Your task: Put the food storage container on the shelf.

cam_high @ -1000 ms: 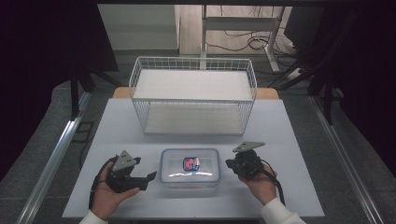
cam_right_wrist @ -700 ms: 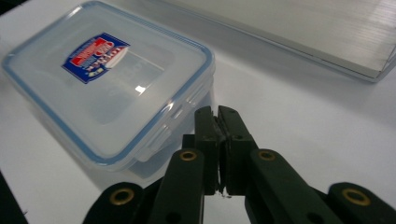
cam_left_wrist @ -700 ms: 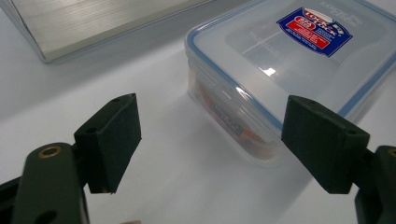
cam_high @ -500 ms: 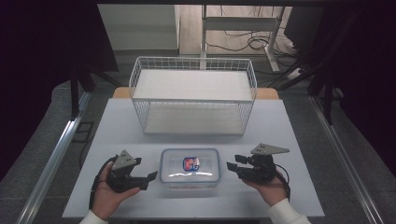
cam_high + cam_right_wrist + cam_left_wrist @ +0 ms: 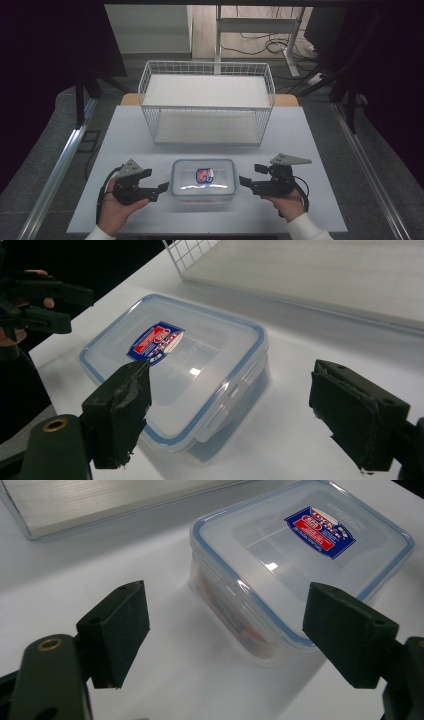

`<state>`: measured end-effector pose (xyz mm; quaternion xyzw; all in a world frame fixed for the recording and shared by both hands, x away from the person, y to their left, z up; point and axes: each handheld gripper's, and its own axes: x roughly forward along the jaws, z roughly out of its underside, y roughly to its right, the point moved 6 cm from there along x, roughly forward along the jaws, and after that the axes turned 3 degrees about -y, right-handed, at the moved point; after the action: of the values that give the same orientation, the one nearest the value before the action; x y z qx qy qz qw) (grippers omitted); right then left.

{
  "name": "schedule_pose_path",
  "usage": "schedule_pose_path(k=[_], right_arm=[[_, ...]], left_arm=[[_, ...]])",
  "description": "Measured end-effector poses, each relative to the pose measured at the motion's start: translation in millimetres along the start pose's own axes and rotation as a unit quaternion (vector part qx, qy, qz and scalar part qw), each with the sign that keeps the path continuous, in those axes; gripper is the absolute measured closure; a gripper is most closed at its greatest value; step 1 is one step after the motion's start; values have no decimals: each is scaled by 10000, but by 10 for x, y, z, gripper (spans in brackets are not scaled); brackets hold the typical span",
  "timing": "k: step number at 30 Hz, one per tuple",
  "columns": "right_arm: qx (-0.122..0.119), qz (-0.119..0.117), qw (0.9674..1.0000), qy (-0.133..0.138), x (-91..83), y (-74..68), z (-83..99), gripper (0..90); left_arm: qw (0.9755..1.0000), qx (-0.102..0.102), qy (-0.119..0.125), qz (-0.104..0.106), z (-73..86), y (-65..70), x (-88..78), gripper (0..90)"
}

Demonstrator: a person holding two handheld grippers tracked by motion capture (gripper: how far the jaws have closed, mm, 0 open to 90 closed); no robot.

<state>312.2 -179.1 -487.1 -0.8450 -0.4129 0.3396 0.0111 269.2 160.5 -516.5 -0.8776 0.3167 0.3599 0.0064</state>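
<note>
One clear lidded container (image 5: 202, 180) sat on the surface (image 5: 310, 145), carrying one red-and-blue label (image 5: 204, 175). There was one white wire basket (image 5: 207, 102). Two grippers were present, one left gripper (image 5: 162, 187) and one right gripper (image 5: 242, 180).

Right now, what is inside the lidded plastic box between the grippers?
Through the clear wall of the box something orange-red lies low along the bottom. What it is cannot be told. The lid, with its blue and red label, is on and blurs the rest.

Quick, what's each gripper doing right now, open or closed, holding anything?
Left gripper: open, holding nothing, beside the clear container.
Right gripper: open, holding nothing, on the container's other side.
</note>
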Motion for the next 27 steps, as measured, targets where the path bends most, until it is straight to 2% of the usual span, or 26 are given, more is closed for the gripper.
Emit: schedule_pose_path(k=[6, 7, 9, 15, 17, 21, 24, 25, 26, 27], right_arm=[[-87, 6, 9999, -105, 39, -17, 32, 168], [-77, 119, 9998, -132, 50, -9, 36, 159], [-34, 126, 9998, -140, 57, -5, 41, 157], [-31, 87, 9997, -206, 96, -29, 61, 158], [-38, 86, 9998, -200, 108, -30, 60, 158], [45, 107, 9997, -216, 132, -34, 59, 156], [24, 96, 9997, -236, 133, -44, 65, 156], [14, 92, 9996, -250, 137, -51, 69, 156], [20, 97, 9996, -253, 140, -51, 70, 157], [30, 106, 9996, -255, 144, -48, 70, 156]], left_arm=[[9999, -75, -66, 73, -3, 7, 24, 165], [9999, -93, -85, 96, -4, 4, 32, 151], [9993, -254, -106, 233, -6, -6, 51, 141], [9980, -459, -173, 388, -27, -46, 102, 102], [9968, -568, -253, 513, -41, -65, 152, 96], [9925, -821, -264, 864, -91, -64, 227, 86], [9904, -906, -343, 981, -96, -47, 279, 83], [9887, -983, -405, 1058, -88, -42, 311, 82], [9887, -983, -405, 1058, -88, -42, 311, 82], [9858, -1145, -428, 1149, -78, -49, 347, 83]])
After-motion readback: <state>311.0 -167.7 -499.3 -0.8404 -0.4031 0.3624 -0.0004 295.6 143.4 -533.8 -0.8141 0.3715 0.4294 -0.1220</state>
